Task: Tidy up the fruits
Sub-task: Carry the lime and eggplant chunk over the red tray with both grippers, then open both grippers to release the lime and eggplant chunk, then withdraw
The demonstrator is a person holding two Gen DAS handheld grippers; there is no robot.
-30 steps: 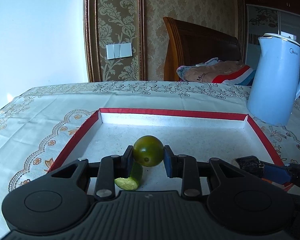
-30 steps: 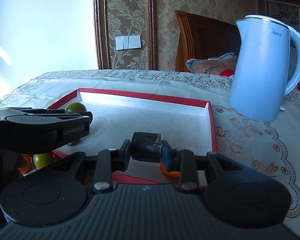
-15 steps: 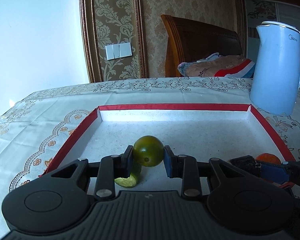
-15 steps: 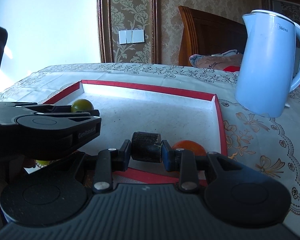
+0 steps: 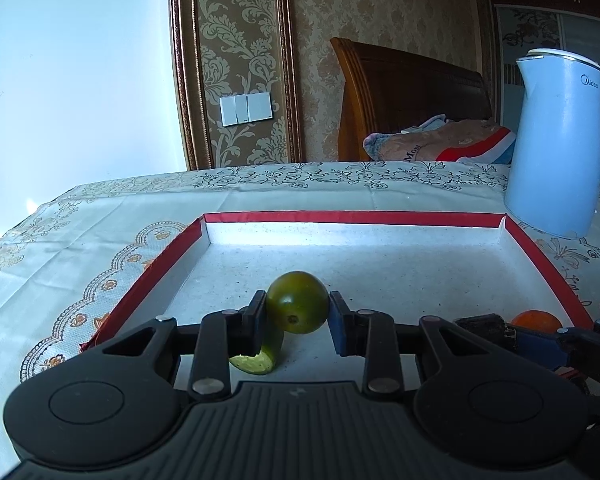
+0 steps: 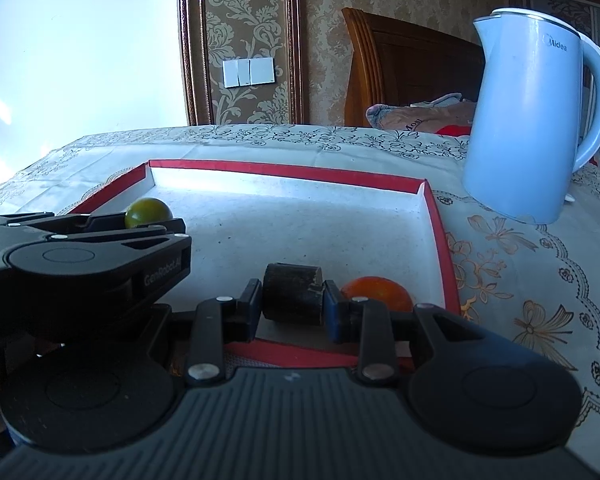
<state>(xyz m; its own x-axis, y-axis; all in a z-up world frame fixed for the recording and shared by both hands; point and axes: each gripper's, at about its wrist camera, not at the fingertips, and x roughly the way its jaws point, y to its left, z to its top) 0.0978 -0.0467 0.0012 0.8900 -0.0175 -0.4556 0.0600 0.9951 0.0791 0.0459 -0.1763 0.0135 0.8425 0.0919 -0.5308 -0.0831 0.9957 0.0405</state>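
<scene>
My left gripper (image 5: 298, 316) is shut on a round green fruit (image 5: 297, 302) and holds it over the near left part of the red-rimmed white tray (image 5: 352, 217). A cut green piece (image 5: 258, 354) lies on the tray floor under the left finger. My right gripper (image 6: 293, 304) is shut on a dark cylindrical piece (image 6: 293, 294) over the tray's near right part. An orange fruit (image 6: 378, 293) lies in the tray's near right corner, just right of that gripper. The right wrist view also shows the left gripper (image 6: 156, 224) with the green fruit (image 6: 148, 212).
A light blue electric kettle (image 6: 536, 120) stands on the patterned tablecloth (image 5: 80, 248) past the tray's far right corner. A wooden headboard (image 5: 404, 96) and folded bedding (image 5: 440, 144) lie behind the table. The tray's (image 6: 284, 170) middle and far half are bare.
Both grippers have moved forward over the tray with their loads. The orange fruit, half hidden behind the right finger before, now shows beside it in the tray corner.
</scene>
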